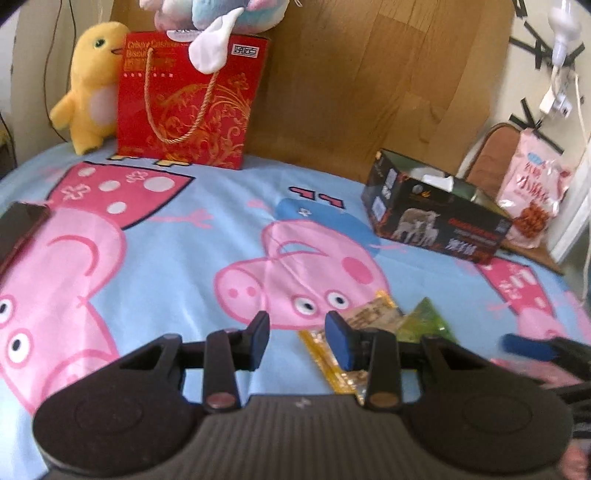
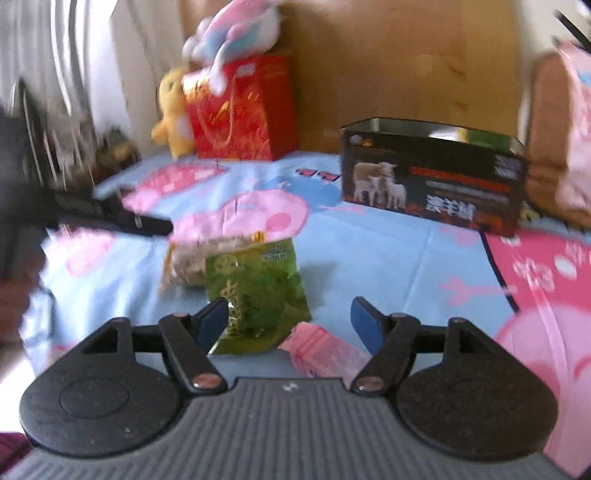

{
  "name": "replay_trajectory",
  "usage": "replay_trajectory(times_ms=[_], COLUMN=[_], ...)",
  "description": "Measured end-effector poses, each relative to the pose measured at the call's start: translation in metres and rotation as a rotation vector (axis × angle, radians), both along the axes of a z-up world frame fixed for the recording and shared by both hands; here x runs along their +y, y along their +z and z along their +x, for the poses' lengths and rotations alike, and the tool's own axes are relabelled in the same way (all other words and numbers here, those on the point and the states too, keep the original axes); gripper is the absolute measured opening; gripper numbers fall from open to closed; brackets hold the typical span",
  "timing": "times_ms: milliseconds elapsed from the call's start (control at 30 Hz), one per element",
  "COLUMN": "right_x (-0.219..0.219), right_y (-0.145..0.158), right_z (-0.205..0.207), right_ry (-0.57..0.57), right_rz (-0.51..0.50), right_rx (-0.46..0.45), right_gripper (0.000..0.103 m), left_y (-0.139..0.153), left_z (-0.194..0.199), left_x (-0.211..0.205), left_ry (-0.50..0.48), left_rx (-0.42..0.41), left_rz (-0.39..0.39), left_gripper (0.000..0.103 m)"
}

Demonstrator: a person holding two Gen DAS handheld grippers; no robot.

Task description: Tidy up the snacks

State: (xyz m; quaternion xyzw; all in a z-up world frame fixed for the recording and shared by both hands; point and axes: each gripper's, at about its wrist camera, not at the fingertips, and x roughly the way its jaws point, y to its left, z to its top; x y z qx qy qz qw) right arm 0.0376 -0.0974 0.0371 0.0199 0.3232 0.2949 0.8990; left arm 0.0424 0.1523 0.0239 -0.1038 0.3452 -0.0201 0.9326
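Bed sheet (image 1: 192, 240), pale blue with pink cartoon pigs, covers the bed and carries everything else. Wooden headboard (image 1: 369, 81) stands behind it. Red gift bag (image 1: 192, 99) with rope handles stands upright at the far edge, a yellow plush toy (image 1: 88, 88) just beside it and a pastel plush toy (image 1: 207, 18) resting on top. Black open-topped box (image 2: 432, 177), printed with sheep, sits on the sheet to the right, well apart from the bag; something white and something green show inside it. Pink snack bag (image 1: 532, 192) leans just beyond the box.

Left hand-held gripper (image 1: 297, 339): jaws narrowly apart, nothing between the pads, hanging over the sheet; the tan snack packet (image 1: 373, 314) lies just to the right of its blue fingertip.

Right hand-held gripper (image 2: 288, 321): jaws spread wide and clamped on nothing; the green snack packet (image 2: 258, 291) lies on the sheet between them, close against the left pad, whether touching cannot be told. The tan packet lies partly under the green one's far edge. A small pink packet (image 2: 321, 350) lies nearest the camera.
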Motion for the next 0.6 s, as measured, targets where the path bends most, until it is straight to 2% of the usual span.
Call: replay_trajectory(times_ms=[133, 333, 400, 467, 533, 600], right_x=[-0.010, -0.010, -0.014, -0.017, -0.021, -0.028], right_y=[0.002, 0.002, 0.005, 0.008, 0.012, 0.017], right_z=[-0.016, -0.029, -0.032, -0.037, -0.045, -0.056], right_ry=[-0.064, -0.138, -0.154, -0.178, -0.223, -0.269], right_rz=[0.054, 0.077, 0.088, 0.102, 0.121, 0.157], right_rx=[-0.032, -0.081, -0.099, -0.125, -0.189, -0.295], right_gripper=[0.075, 0.077, 0.081, 0.090, 0.096, 0.103], left_y=[-0.002, -0.002, -0.003, -0.005, -0.006, -0.007], left_z=[0.000, -0.005, -0.007, -0.008, -0.010, -0.010], left_x=[0.000, -0.004, -0.007, -0.008, -0.009, -0.009], left_ry=[0.016, 0.020, 0.023, 0.027, 0.036, 0.042], left_rx=[0.005, 0.000, 0.003, 0.004, 0.004, 0.004], left_rz=[0.015, 0.054, 0.072, 0.088, 0.104, 0.112], left_gripper=[0.033, 0.036, 0.036, 0.036, 0.036, 0.037])
